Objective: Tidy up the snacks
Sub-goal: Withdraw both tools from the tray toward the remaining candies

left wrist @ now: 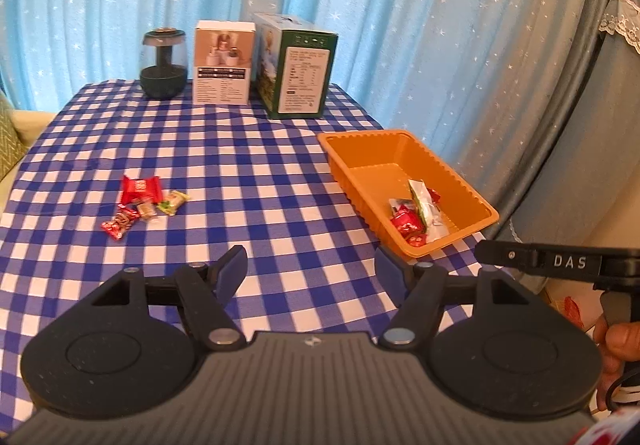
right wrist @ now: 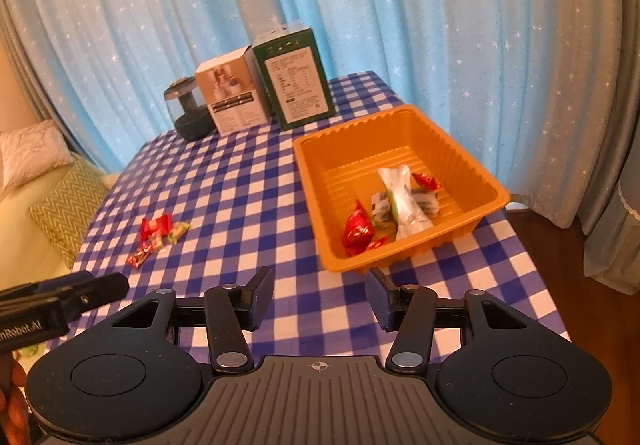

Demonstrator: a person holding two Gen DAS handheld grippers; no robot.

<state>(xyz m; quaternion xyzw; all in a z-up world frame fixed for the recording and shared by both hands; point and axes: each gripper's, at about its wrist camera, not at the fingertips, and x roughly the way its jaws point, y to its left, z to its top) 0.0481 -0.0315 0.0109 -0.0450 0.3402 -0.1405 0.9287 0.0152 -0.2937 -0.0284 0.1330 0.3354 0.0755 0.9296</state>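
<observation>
Hovering with empty, parted jaws, both grippers face an orange tray (right wrist: 404, 125), loose snacks (left wrist: 140, 201), and boxes (left wrist: 260, 65).

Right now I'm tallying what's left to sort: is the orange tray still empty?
No, the orange tray already holds several wrapped snacks, while a few more snacks lie on the checked cloth.

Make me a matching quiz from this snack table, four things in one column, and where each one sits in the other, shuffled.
1. orange tray
2. loose candies
3. green box
4. dark jar

A. far edge, leftmost
B. far edge, right of the white box
C. cloth, left side
D. cloth, right side, holding snacks

Pairs: 1-D, 2-C, 3-B, 4-A
</observation>
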